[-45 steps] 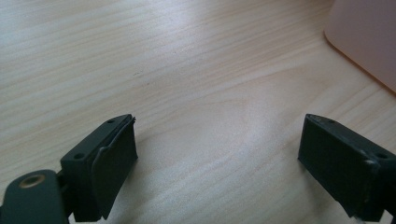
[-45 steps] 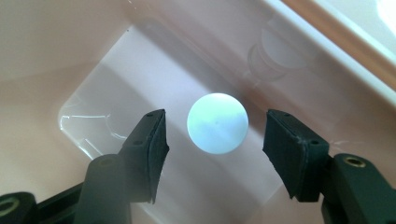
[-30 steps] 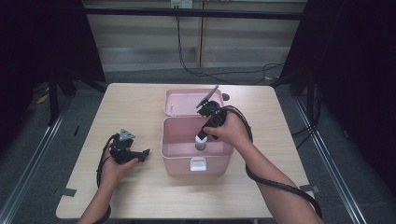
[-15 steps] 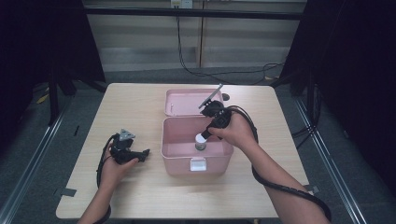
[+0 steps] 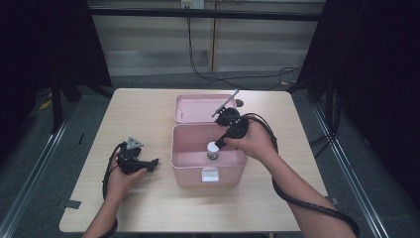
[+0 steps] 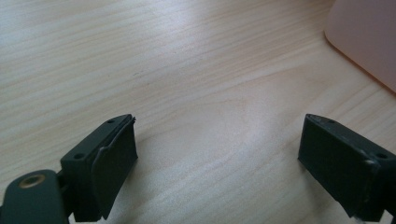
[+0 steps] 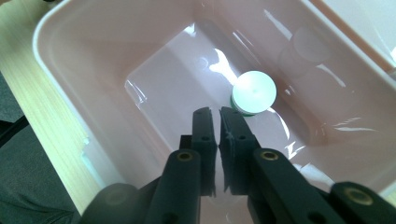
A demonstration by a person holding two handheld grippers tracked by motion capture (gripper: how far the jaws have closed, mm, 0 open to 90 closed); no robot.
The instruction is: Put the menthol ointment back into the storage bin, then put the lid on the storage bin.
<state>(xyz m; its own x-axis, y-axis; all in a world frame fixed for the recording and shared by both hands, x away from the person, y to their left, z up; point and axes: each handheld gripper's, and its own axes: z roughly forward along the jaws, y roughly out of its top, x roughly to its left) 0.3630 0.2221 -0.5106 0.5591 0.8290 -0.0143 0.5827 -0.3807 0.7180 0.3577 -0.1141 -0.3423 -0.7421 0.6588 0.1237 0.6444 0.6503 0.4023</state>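
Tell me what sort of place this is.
Probably a lab or recording bay, not a home: a lone wooden table fenced by dark curtains, a cable trailing from a wall socket, and metal floor rails alongside.

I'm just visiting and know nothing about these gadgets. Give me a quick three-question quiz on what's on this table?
1. True or false: the right gripper is clamped on the white-capped bottle.
2. Where does the bottle stand?
A. on the bare table
B. inside the pink box
C. on the lid
3. Fill in: the left gripper has its jaws ____.

Key: 1 false, the jaws are shut with nothing between them; 2 B; 3 open.
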